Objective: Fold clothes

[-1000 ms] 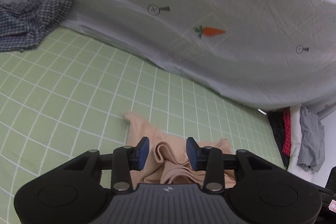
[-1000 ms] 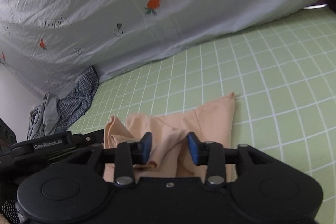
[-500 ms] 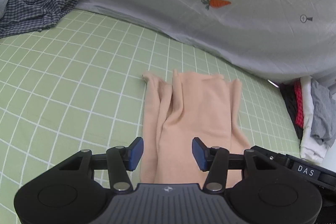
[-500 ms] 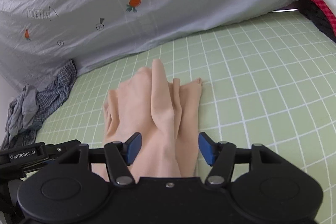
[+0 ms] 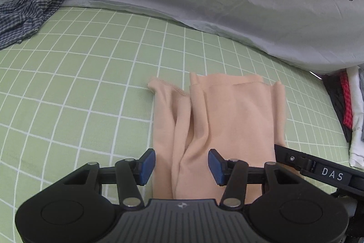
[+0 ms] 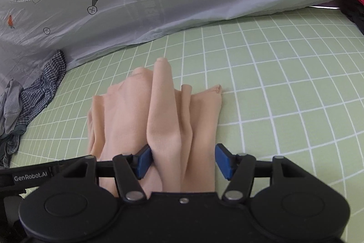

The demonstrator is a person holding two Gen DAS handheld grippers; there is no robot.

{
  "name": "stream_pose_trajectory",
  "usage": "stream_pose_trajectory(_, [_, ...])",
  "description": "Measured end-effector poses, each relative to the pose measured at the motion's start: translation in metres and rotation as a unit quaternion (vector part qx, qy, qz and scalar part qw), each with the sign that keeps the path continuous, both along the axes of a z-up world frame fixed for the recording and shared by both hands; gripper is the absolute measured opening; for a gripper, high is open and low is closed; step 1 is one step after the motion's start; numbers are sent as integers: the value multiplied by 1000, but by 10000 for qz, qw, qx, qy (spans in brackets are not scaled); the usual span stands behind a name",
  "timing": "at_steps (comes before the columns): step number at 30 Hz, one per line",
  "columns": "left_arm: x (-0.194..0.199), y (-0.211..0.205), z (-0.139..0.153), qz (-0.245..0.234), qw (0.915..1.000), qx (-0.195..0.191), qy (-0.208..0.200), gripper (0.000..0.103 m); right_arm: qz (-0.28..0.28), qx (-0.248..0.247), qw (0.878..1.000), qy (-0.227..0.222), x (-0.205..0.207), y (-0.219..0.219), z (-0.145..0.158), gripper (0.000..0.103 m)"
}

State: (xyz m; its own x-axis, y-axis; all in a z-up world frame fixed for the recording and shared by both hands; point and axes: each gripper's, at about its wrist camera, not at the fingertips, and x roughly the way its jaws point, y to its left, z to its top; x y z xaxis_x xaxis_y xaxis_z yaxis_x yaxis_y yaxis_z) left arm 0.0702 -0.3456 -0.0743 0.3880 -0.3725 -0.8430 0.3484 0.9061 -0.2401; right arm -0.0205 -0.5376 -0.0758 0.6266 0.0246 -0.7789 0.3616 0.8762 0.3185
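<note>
A peach-coloured garment lies stretched out in long folds on the green checked sheet. It also shows in the right wrist view. My left gripper is open over the near end of the garment, its blue pads apart on either side of the cloth. My right gripper is open too, above the garment's near end, with a raised fold by its left pad. The right gripper's arm shows at the right in the left wrist view.
A grey quilt with carrot prints is piled along the back. A dark checked garment lies at the far left, with grey clothes beside it. A stack of folded clothes stands at the right.
Both grippers opened and let go of the peach garment. It went from bunched between the jaws to laid out long on the sheet; both grippers drew back toward its near end.
</note>
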Motion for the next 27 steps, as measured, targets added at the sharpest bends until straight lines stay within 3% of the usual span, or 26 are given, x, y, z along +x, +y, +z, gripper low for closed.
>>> stream_pose_trajectory(4, [10, 9, -6, 395, 9990, 167, -134, 53, -227, 70, 9997, -67, 3, -10, -1, 60])
stream_pose_trajectory(7, [12, 21, -2, 765, 9945, 564, -442, 50, -438, 141, 9989, -86, 1, -18, 0, 57])
stream_pose_trajectory(10, [18, 40, 1, 989, 9943, 319, -243, 51, -648, 213, 9976, -105, 0, -26, 1, 57])
stream_pose_trajectory(13, [15, 50, 4, 948, 9955, -57, 28, 53, -785, 401, 9960, -142, -4, -28, 3, 57])
stream_pose_trajectory(15, [6, 47, 4, 728, 9971, -201, 128, 68, -730, 680, 9949, -161, -9, -24, 3, 64])
stream_pose_trajectory(16, [1, 44, 4, 621, 9975, -291, 187, 71, -683, 812, 9942, -152, -10, -20, 2, 67])
stream_pose_trajectory(22, [-26, 25, -2, 155, 9990, -266, 322, 72, -612, 921, 9938, 93, -19, -3, -6, 71])
stream_pose_trajectory(27, [-27, 23, -10, 232, 9976, -443, 483, 72, -686, 1065, 9919, 56, -23, -4, -11, 74])
